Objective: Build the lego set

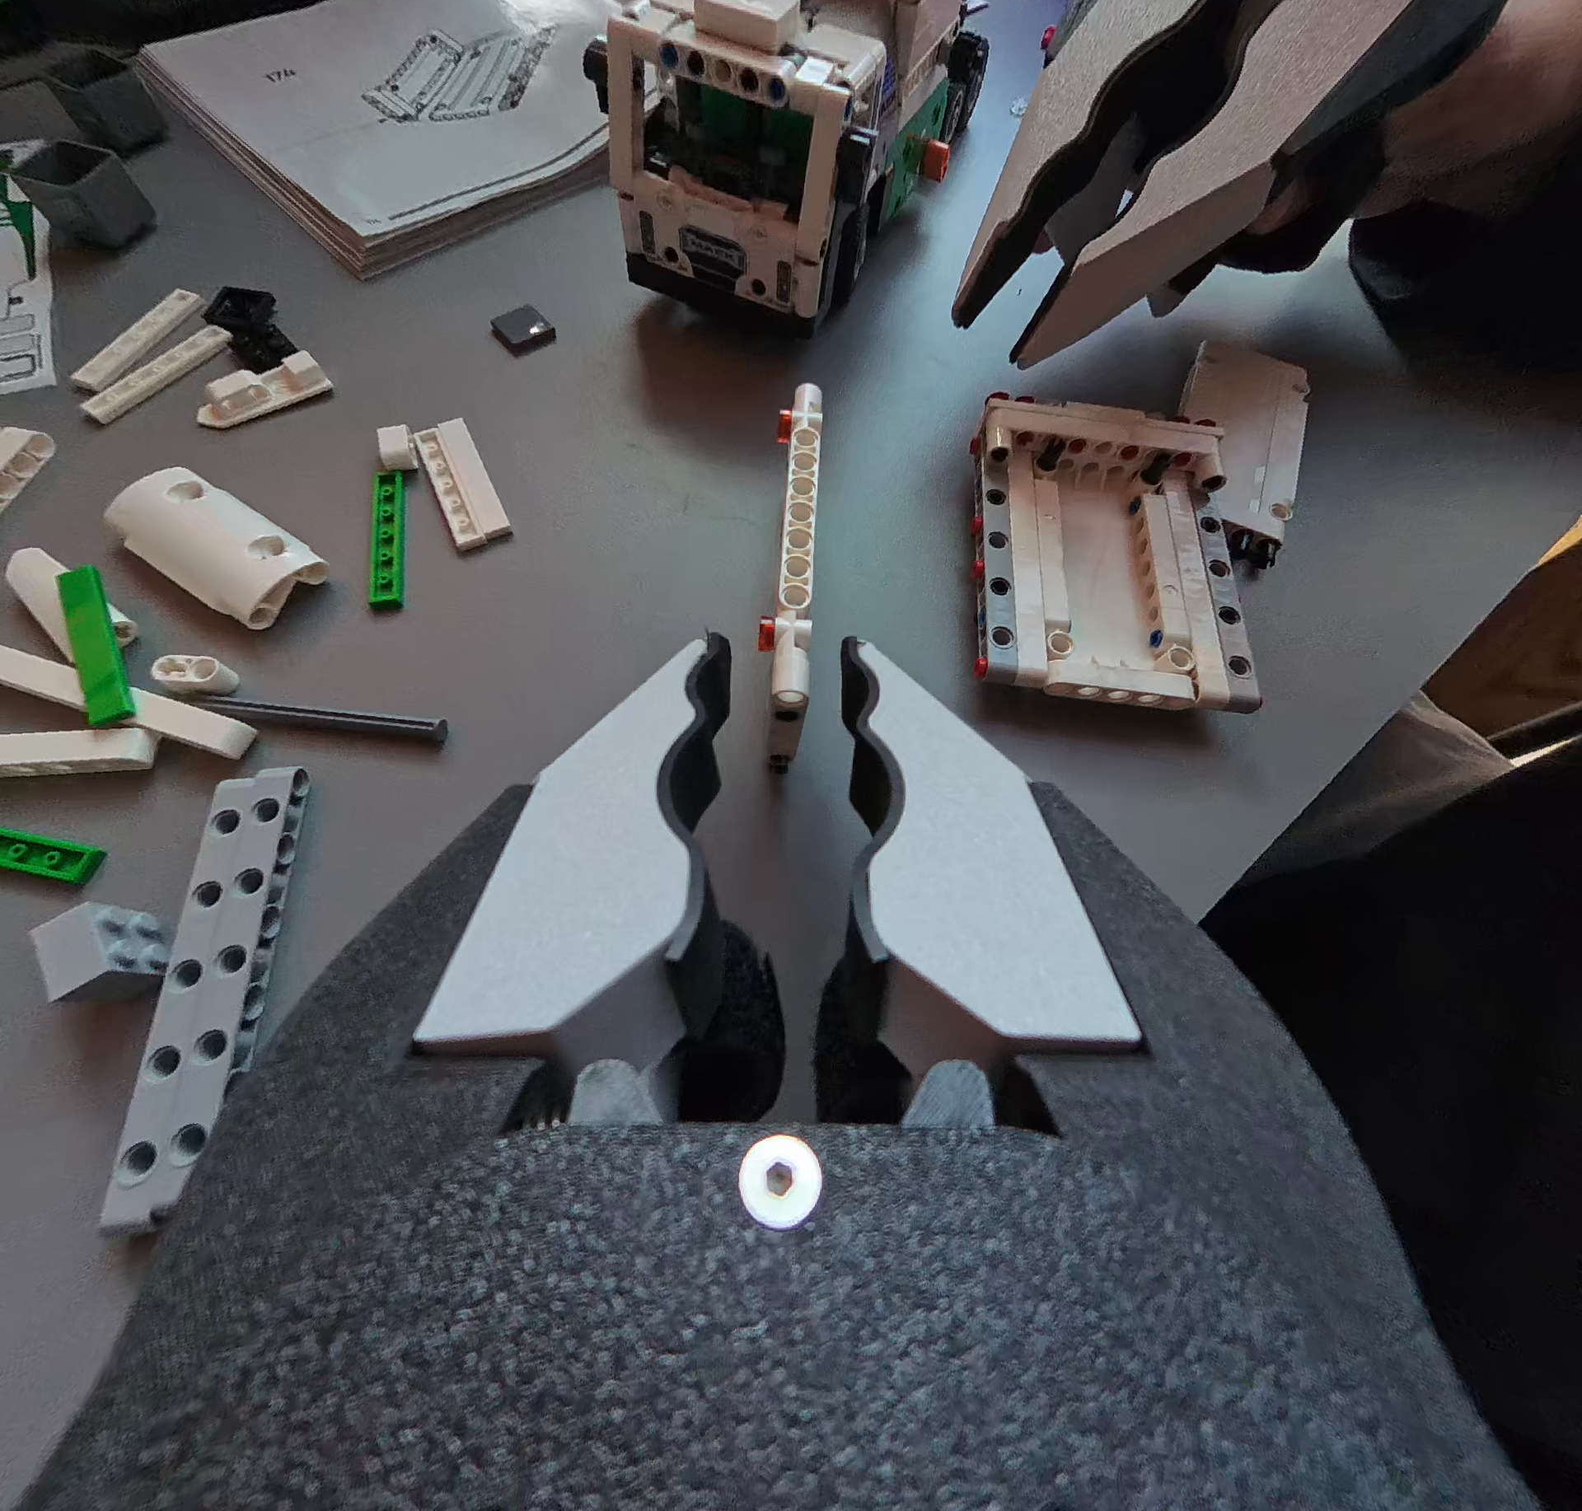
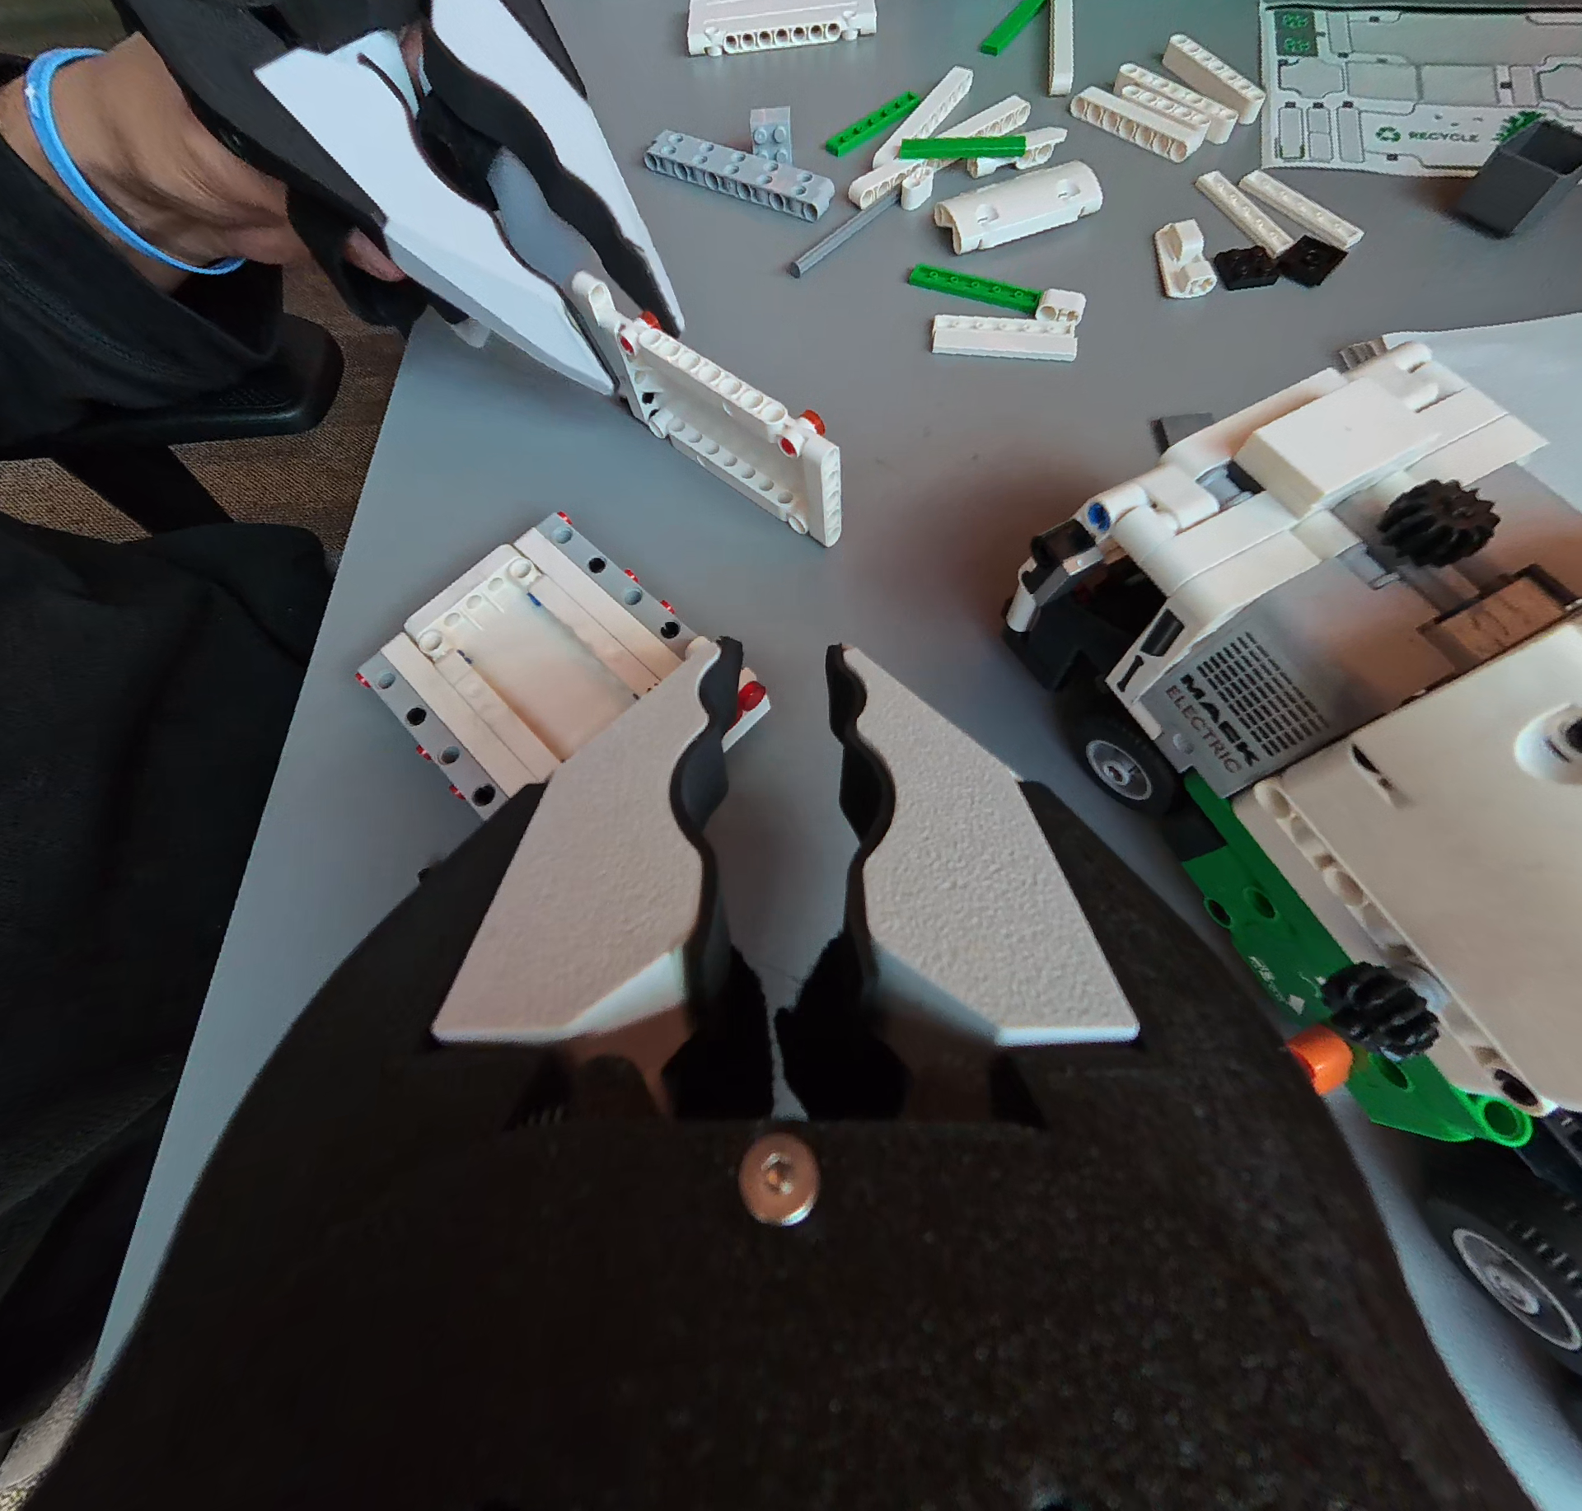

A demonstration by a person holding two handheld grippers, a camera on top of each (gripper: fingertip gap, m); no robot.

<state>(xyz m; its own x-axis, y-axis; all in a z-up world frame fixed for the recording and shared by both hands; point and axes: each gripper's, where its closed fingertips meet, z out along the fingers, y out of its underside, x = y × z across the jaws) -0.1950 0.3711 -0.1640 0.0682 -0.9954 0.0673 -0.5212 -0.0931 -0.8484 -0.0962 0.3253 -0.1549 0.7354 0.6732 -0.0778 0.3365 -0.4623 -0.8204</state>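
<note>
White frame panel (image 1: 798, 563) standing on edge on the grey worktop (image 1: 599, 614), between the left gripper's (image 1: 786, 644) open jaws.

Gaps show on both sides of the panel, so neither pad presses it. The right gripper (image 2: 777, 652) hovers with jaws parted on nothing, just beside a white-and-grey tray assembly (image 2: 514, 657); a white-and-green toy truck (image 2: 1284, 699) stands near, loose bricks (image 2: 1010, 203) beyond.

Printed lettering marks the truck (image 2: 1335, 699), the sticker sheet (image 2: 1412, 92), and the open booklet's (image 1: 385, 100) page corners.
</note>
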